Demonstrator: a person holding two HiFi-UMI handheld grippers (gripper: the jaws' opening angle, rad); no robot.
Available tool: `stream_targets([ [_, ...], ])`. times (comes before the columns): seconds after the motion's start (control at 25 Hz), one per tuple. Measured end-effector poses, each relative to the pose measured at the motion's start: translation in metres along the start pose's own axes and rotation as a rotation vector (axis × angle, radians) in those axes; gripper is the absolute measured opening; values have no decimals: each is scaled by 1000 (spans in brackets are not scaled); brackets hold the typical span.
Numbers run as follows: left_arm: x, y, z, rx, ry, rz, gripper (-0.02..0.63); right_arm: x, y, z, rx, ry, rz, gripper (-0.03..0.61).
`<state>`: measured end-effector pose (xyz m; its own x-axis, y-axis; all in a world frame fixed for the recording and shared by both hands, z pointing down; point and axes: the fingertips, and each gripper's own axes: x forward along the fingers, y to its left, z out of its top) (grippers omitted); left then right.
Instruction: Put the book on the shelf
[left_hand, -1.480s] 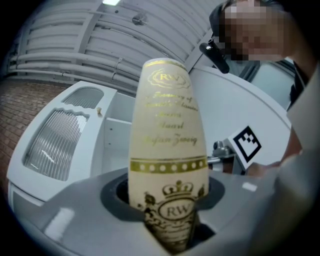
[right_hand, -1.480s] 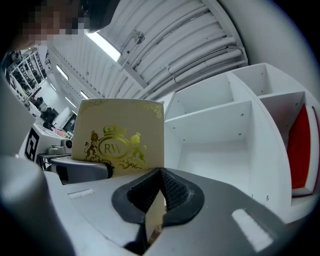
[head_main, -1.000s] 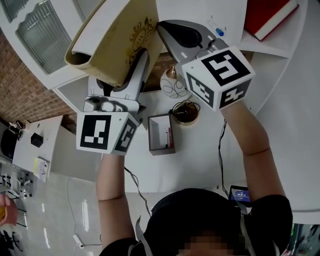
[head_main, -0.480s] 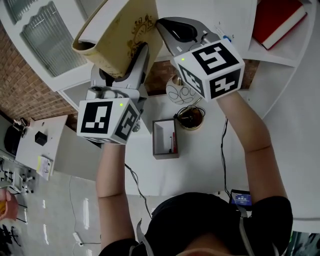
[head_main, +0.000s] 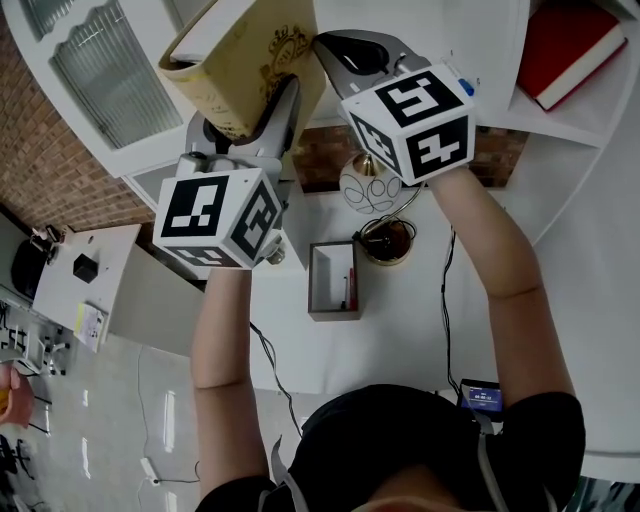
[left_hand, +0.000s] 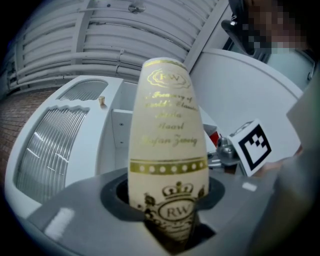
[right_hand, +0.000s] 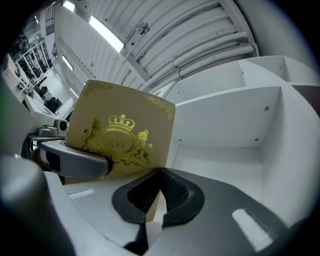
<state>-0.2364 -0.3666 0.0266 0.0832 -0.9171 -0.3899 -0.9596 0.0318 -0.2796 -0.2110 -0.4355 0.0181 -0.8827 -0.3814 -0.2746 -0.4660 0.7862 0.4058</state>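
Left gripper (left_hand: 167, 202) clamps cream gold-stamped book (left_hand: 167, 145) by spine; right gripper (right_hand: 155, 200) pinches its cover, facing white shelf (right_hand: 225, 150); head view adds red book (head_main: 570, 45).

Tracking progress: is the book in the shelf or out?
Out: the book, clamped in the left gripper, hangs in front of the shelf, not inside a compartment.
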Motion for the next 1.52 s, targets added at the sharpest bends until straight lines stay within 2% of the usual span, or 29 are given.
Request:
stream_targets([
  [0.2,8,6,-5,7,44,13,222,10,-3,-7,-24,30,25,-9],
  [0.56,17,14,-7,-27,77,26,222,20,-3,-15,-31,47,59,-8],
  [0.8,23,18,-13,-55,103,30,222,21,4,-22,-37,23,80,-8],
  [1.08,32,24,-16,-77,123,36,222,21,12,-20,-35,-10,112,21],
  [1.28,39,28,-19,-93,146,42,222,20,17,-16,-108,-37,100,66],
  [1.36,41,30,-20,-93,154,51,222,20,20,-17,-143,-34,105,63],
  [1.44,44,32,-21,-92,164,57,222,22,23,-21,-137,-20,132,97],
  [1.52,46,33,-22,-96,179,55,222,24,24,-22,-121,-11,143,88],
])
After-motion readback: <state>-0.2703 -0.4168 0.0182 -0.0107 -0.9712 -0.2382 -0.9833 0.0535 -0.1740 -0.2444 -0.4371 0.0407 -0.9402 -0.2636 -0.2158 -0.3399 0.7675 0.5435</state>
